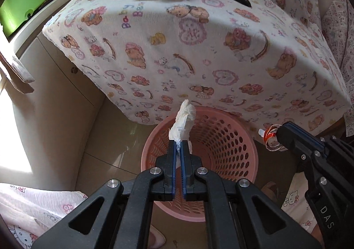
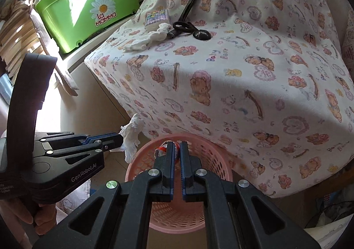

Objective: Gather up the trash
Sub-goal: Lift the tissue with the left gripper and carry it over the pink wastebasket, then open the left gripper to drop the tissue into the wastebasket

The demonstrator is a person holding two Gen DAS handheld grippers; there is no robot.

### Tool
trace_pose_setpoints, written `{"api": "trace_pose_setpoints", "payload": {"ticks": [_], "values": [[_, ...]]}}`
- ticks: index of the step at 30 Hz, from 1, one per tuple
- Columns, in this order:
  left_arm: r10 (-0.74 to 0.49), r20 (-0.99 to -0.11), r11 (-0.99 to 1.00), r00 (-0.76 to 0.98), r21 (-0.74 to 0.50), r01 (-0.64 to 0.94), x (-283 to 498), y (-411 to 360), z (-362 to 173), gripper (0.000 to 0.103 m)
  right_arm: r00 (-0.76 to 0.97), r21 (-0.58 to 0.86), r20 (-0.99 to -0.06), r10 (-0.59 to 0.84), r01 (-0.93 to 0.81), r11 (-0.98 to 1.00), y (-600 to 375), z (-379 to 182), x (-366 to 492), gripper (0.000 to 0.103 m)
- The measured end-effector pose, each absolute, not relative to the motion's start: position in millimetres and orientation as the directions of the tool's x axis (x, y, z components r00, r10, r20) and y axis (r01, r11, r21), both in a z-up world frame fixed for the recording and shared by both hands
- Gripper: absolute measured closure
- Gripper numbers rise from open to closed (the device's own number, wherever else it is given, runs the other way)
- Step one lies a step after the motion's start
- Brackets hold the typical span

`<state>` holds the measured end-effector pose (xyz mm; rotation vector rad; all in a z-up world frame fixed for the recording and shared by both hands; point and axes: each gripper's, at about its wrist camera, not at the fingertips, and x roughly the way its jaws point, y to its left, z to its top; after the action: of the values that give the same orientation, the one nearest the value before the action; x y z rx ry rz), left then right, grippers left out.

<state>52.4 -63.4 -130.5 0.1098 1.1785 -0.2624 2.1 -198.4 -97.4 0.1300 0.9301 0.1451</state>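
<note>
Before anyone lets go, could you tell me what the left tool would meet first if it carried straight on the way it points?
Most likely the pink basket: the left tool, shut on a crumpled tissue, points down into its open mouth. Depth is hard to judge.

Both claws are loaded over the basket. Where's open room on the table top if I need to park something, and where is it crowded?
Bare cloth lies right of the spoon and along the front edge below the tissue wad. The far-left corner is crowded: tissue pack, wad, scissors and spoon sit bunched together. The pink basket below looks empty.
</note>
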Motion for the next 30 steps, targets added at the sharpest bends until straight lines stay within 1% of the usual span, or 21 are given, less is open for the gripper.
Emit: {"api": "trace_pose_setpoints", "payload": {"ticks": [3,5,7,10,12,16,21,22,23,24,25,26,28,29,30], "values": [[-0.084,-0.933,0.973,0.350,-0.001,0.231,60,-65,-155,0.100,0.553,0.173,-0.818,0.161,-0.032,0.984,-201,-121,11,0.097],[-0.071,-0.943,0.973,0.325,0.006,0.230,64,-64,-171,0.100,0.517,0.169,-0.843,0.150,-0.011,0.986,-201,-139,16,0.097],[-0.080,-0.953,0.975,0.293,-0.013,0.223,67,-61,-183,0.100,0.483,0.157,-0.865,0.134,0.007,0.988,-202,-158,20,0.097],[-0.104,-0.963,0.976,0.248,-0.051,0.212,70,-56,-197,0.100,0.434,0.192,-0.888,0.149,0.056,0.980,-211,-182,26,0.097],[-0.085,-0.969,0.981,0.232,-0.040,0.192,70,-54,-205,0.100,0.416,0.179,-0.899,0.133,0.072,0.981,-215,-193,28,0.098],[-0.088,-0.973,0.985,0.211,-0.053,0.165,69,-49,-214,0.100,0.390,0.146,-0.915,0.105,0.075,0.986,-218,-208,28,0.098],[-0.083,-0.973,0.980,0.214,-0.041,0.194,66,-53,-214,0.097,0.367,0.134,-0.925,0.103,0.059,0.989,-216,-218,23,0.097],[-0.078,-0.973,0.981,0.215,-0.036,0.192,65,-53,-213,0.093,0.366,0.133,-0.925,0.104,0.055,0.990,-214,-219,23,0.097],[-0.075,-0.973,0.981,0.216,-0.034,0.189,65,-53,-213,0.086,0.366,0.130,-0.925,0.102,0.052,0.990,-214,-219,23,0.097],[-0.077,-0.973,0.982,0.217,-0.037,0.186,66,-53,-214,0.082,0.363,0.127,-0.926,0.100,0.052,0.991,-213,-219,23,0.097],[-0.073,-0.973,0.983,0.219,-0.033,0.182,65,-53,-214,0.073,0.359,0.129,-0.928,0.102,0.052,0.990,-213,-219,24,0.097],[-0.069,-0.972,0.983,0.226,-0.028,0.180,65,-52,-212,0.067,0.355,0.135,-0.929,0.107,0.054,0.989,-213,-219,24,0.095],[-0.057,-0.969,0.983,0.242,-0.012,0.183,65,-52,-208,0.061,0.346,0.144,-0.931,0.114,0.062,0.988,-214,-220,24,0.086],[-0.050,-0.967,0.983,0.250,-0.003,0.185,65,-51,-206,0.056,0.348,0.144,-0.931,0.113,0.063,0.988,-214,-219,23,0.078],[-0.048,-0.965,0.982,0.259,0.001,0.187,64,-51,-202,0.054,0.354,0.139,-0.929,0.108,0.063,0.988,-213,-219,23,0.072]]}}
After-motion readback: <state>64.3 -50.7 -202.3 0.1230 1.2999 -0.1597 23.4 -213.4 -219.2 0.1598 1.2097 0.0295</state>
